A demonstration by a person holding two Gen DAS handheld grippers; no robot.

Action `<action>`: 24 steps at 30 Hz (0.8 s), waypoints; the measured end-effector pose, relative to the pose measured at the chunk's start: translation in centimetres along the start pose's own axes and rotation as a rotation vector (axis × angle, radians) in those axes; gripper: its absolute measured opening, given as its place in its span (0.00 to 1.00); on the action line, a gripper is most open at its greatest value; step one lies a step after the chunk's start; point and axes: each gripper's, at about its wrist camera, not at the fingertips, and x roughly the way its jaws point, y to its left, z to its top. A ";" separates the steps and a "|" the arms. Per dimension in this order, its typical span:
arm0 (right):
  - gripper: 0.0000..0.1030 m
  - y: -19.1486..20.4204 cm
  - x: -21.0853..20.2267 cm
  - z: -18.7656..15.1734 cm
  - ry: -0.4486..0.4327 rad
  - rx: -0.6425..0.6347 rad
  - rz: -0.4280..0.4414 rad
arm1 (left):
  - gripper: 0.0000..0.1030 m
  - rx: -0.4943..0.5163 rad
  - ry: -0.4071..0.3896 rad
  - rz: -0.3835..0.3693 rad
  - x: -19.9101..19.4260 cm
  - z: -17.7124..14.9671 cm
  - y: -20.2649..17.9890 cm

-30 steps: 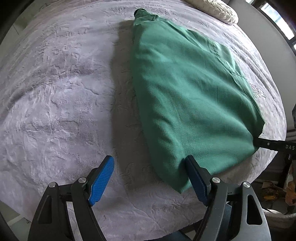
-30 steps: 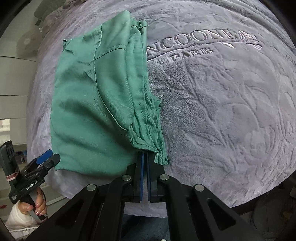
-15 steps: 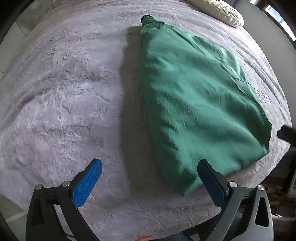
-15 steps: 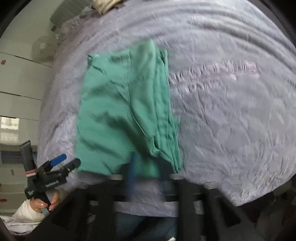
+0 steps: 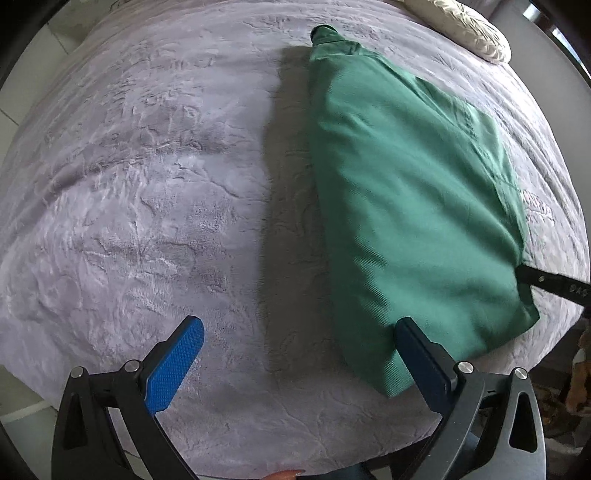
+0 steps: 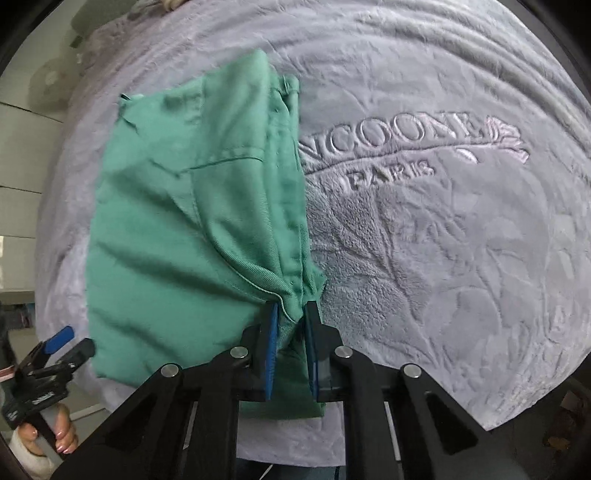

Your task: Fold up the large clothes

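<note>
right wrist view: right gripper (image 6: 290,314) has its fingers (image 6: 271,332) narrow, with a bunched corner of the green garment (image 6: 177,236) between them; jaws have just been closing, after springing apart from the fully shut stance of 1 second ago.
right contact: cloth fills the gap and bulges up between the pads, so I read it as a re-grip on the near right corner, not a release.
left wrist view: left gripper (image 5: 299,332) fingers spread as wide as they go, nothing between them; they have just been opening.
left vs garment: right-hand finger (image 5: 421,358) sits at the near left edge of the cloth, the other over bare blanket. 1 second ago that finger was at the same edge with the spread narrower, so the near left corner has been let go.
garment location: folded green panel lying flat on the grey embossed blanket (image 6: 443,240) of the bed, near edge, just left of the embossed lettering (image 6: 406,147); pillow (image 5: 461,29) well apart at the far end.
garment state: same rough panel shape and spot as 1 second ago; seams and pocket line stacked on its right side.
task meaning: judgement: 1 fold is laid; only the right hand has cloth now.
next: judgement: left needs to close on its near corner before both can lift for another fold.
risk: judgement: a 1-sided pull would skew the stack.
</note>
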 end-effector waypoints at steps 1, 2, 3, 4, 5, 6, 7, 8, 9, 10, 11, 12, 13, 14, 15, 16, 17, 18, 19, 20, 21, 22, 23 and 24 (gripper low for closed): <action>0.16 0.2 0.2 0.0 0.000 -0.014 -0.015 | 1.00 -0.004 -0.002 0.002 -0.1 0.0 0.1; 0.18 0.3 0.5 0.0 0.001 -0.024 -0.027 | 1.00 -0.007 -0.002 0.012 -0.1 0.1 0.1; 0.21 0.3 0.5 0.0 0.002 -0.022 -0.030 | 1.00 -0.007 -0.001 0.016 -0.1 0.1 0.1; 0.25 0.2 0.5 0.1 0.001 -0.017 -0.030 | 1.00 -0.008 -0.002 0.018 -0.1 0.2 0.1; 0.27 0.1 0.5 0.1 0.001 -0.011 -0.028 | 1.00 -0.013 0.003 0.020 -0.1 0.1 0.2; 0.32 -0.1 0.5 0.0 -0.001 -0.007 -0.028 | 1.00 -0.016 0.009 0.017 0.0 0.1 0.0; 0.35 -0.3 0.5 -0.1 -0.002 -0.005 -0.028 | 1.00 -0.015 0.018 0.010 0.1 0.2 0.0; 0.35 -0.5 0.4 -0.2 -0.004 0.001 -0.021 | 1.00 -0.014 0.021 0.013 0.1 0.2 -0.1; 0.35 -0.6 0.3 -0.3 -0.006 0.005 -0.016 | 1.00 -0.009 0.022 0.014 0.3 0.4 0.0; 0.35 -0.6 0.1 -0.3 -0.008 0.009 -0.012 | 1.00 -0.006 0.022 0.014 0.3 0.4 -0.1; 0.35 -0.7 -0.1 -0.4 -0.010 0.011 -0.007 | 1.00 -0.001 0.023 0.014 0.4 0.5 -0.2; 0.35 -0.8 -0.3 -0.5 -0.011 0.011 -0.003 | 1.00 0.002 0.023 0.015 0.4 0.6 -0.3; 0.36 -0.8 -0.5 -0.5 -0.011 0.012 -0.001 | 1.00 0.005 0.023 0.016 0.4 0.6 -0.3; 0.38 -1.2 -0.8 -0.8 -0.011 0.015 0.004 | 1.00 0.008 0.023 0.019 0.4 0.6 -0.7; 0.40 -1.3 -1.0 -0.8 -0.011 0.017 0.006 | 1.00 0.010 0.023 0.021 0.3 0.6 -0.8; 0.41 -1.4 -1.1 -0.9 -0.011 0.019 0.010 | 1.00 0.012 0.023 0.026 0.4 0.6 -1.0; 0.41 -1.6 -1.4 -1.0 -0.011 0.023 0.013 | 1.00 0.016 0.025 0.032 0.4 0.7 -1.1; 0.42 -1.7 -1.5 -1.0 -0.012 0.026 0.015 | 1.00 0.018 0.025 0.035 0.4 0.7 -1.3; 0.43 -1.7 -1.7 -1.0 -0.016 0.027 0.016 | 1.00 0.020 0.026 0.039 0.4 0.7 -1.4; 0.43 -1.8 -2.1 -1.1 -0.020 0.029 0.017 | 1.00 0.024 0.026 0.047 0.5 0.8 -1.7; 0.43 -2.1 -2.5 -1.3 -0.023 0.032 0.019 | 1.00 0.025 0.025 0.051 0.5 0.8 -1.8; 0.43 -2.2 -2.8 -1.4 -0.025 0.035 0.021 | 1.00 0.027 0.025 0.056 0.5 0.9 -2.0; 0.43 -2.2 -3.2 -1.5 -0.027 0.038 0.022 | 1.00 0.029 0.025 0.063 0.5 1.0 -2.2; 0.43 -2.1 -3.4 -1.5 -0.028 0.039 0.023 | 1.00 0.030 0.026 0.068 0.6 1.0 -2.3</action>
